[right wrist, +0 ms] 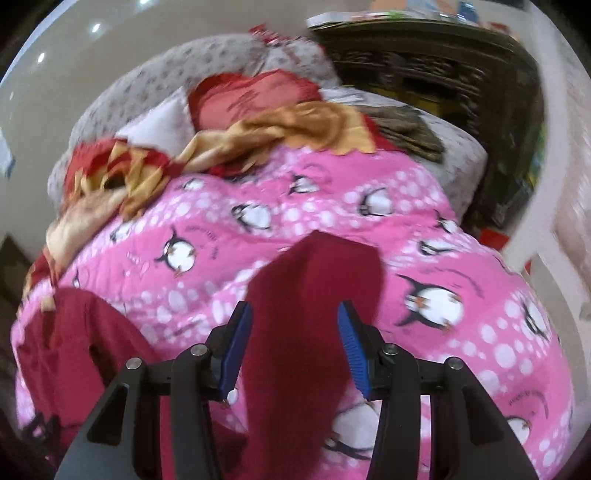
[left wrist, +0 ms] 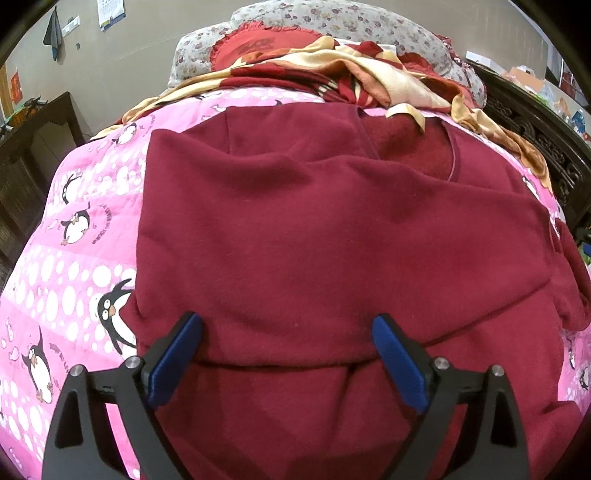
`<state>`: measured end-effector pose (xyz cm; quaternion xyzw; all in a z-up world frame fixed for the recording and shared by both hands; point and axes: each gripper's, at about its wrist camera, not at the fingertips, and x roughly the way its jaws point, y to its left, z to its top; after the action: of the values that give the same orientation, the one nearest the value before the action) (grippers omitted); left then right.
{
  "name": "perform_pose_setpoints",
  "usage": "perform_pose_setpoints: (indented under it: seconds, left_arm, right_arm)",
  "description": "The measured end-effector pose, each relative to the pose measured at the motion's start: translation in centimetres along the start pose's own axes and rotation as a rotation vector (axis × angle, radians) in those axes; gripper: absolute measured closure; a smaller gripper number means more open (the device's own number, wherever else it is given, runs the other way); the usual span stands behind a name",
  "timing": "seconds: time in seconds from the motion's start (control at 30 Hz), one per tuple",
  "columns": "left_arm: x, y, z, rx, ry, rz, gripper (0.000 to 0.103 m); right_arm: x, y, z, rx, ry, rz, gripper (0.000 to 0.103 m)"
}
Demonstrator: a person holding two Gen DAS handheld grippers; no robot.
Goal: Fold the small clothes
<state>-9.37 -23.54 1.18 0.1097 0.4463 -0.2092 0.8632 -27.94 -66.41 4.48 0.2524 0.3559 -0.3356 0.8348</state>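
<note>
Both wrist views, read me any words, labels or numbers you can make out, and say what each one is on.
No text can be read in full.
Pink penguin quilt: small curved print beside the penguins, too small and warped to read.
Red cushion: dark script, not legible; blurred in the right wrist view too.
Wall calendar: grid of numbers, too small.
Red paper on the wall: marks too small to tell.

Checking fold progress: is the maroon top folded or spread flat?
Partly folded: the maroon top has one side lapped over its body, while a sleeve still lies out.
</note>
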Motion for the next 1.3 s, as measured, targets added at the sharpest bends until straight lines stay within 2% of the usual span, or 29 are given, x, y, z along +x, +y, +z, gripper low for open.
perform_pose_setpoints:
  seconds: [0.1,0.13,0.17,0.2,0.33,0.47,0.53,0.63,0.73,0.83,0.93,1.07,1.17,1.23,1.27,1.3]
  left_arm:
    - [0.0,-0.1,0.1,0.001,0.002,0.001,0.007]
    - [0.0,0.0,0.1,0.002,0.004,0.000,0.007]
    - [0.0,0.0,0.1,0.002,0.004,-0.002,0.007]
    - [0.0,0.0,0.1,0.004,0.005,-0.005,0.007]
    - [-0.1,0.2,-0.1,0.011,-0.004,-0.016,0.007]
    - [-0.4,0.3,-0.1,0.004,-0.006,-0.023,0.007]
    - [-0.9,0.5,-0.1,0.001,-0.006,-0.036,0.007]
    - [-1.7,0.8,0.0,-0.003,-0.012,-0.050,0.007]
    - [-3.4,1.5,0.2,-0.017,-0.042,-0.061,0.007]
    - [-5.3,2.2,0.5,-0.021,-0.082,-0.063,0.007]
    - [-7.0,3.3,0.9,-0.033,-0.121,-0.061,0.007]
    - [-9.0,5.2,1.0,-0.072,-0.164,-0.053,0.007]
    - [-9.7,6.4,1.0,-0.096,-0.178,-0.044,0.007]
    - [-9.9,7.0,0.8,-0.100,-0.181,-0.033,0.007]
    - [-10.0,7.4,0.7,-0.097,-0.179,-0.022,0.007]
    - [-10.1,7.6,0.6,-0.096,-0.179,-0.016,0.007]
  right_arm:
    - [3.4,2.2,0.2,-0.060,0.069,-0.048,0.044]
    - [4.3,2.2,0.0,-0.055,0.089,-0.056,0.048]
    - [4.9,1.8,-0.2,-0.032,0.101,-0.046,0.066]
    - [4.9,1.0,-0.3,0.021,0.095,-0.002,0.080]
    - [0.5,-2.1,-0.8,0.150,-0.030,0.123,0.083]
    - [-5.1,-5.8,-0.9,0.243,-0.159,0.320,0.083]
    - [-7.5,-6.5,-0.8,0.234,-0.206,0.386,0.083]
    - [-10.3,-5.5,-0.5,0.158,-0.239,0.457,0.083]
    - [-12.6,-2.6,0.0,0.054,-0.254,0.539,0.083]
    - [-14.4,1.8,0.2,-0.056,-0.252,0.678,0.083]
    - [-15.2,8.0,-0.2,-0.198,-0.197,0.822,0.083]
    - [-15.1,16.0,-1.8,-0.412,-0.118,0.953,0.083]
    - [-12.7,21.9,-3.7,-0.509,-0.009,0.995,0.083]
    - [-10.0,25.4,-5.3,-0.551,0.100,0.998,0.083]
    - [-8.7,26.8,-6.2,-0.571,0.139,0.955,0.081]
    - [-7.6,27.9,-7.0,-0.587,0.159,0.879,0.075]
